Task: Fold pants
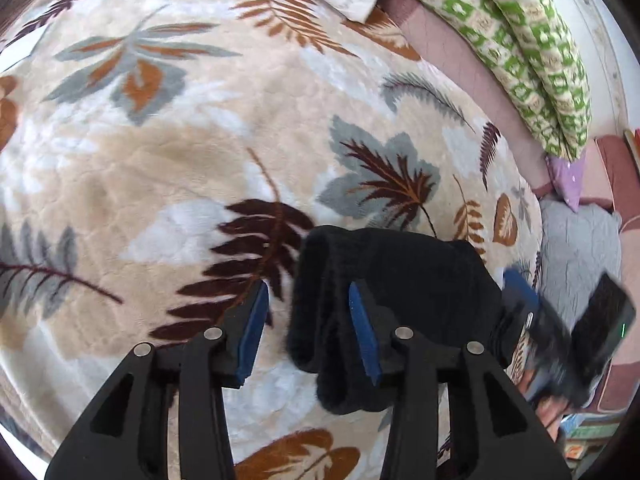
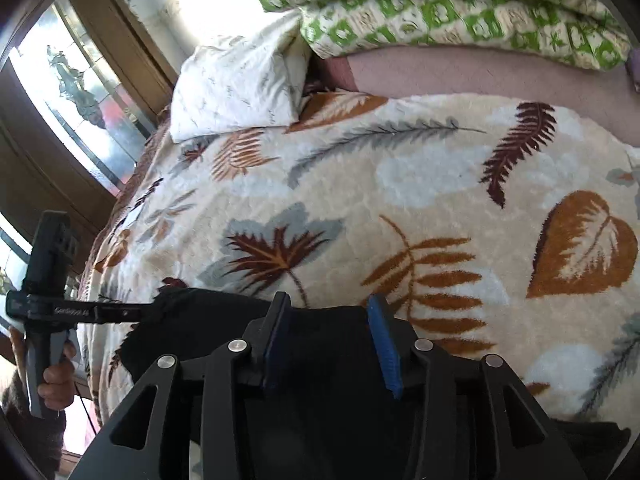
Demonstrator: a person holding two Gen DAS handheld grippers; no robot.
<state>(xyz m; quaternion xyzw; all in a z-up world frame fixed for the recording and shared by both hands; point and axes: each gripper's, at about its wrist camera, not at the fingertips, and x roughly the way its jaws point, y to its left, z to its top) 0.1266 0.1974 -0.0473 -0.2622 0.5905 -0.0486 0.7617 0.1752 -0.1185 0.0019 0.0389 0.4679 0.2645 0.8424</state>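
The black pants lie folded into a thick bundle on the leaf-patterned blanket. My left gripper is open; the bundle's left folded edge lies between its blue pads, the right pad over the cloth. The right gripper shows blurred at the bundle's right end. In the right wrist view my right gripper is open just above the pants, with nothing between its pads. The left gripper, held by a hand, is at the far left by the pants' far end.
A white pillow and a green-patterned folded quilt lie at the bed's far side on a pink sheet. A window with a wooden frame is on the left. A grey cloth lies beside the blanket.
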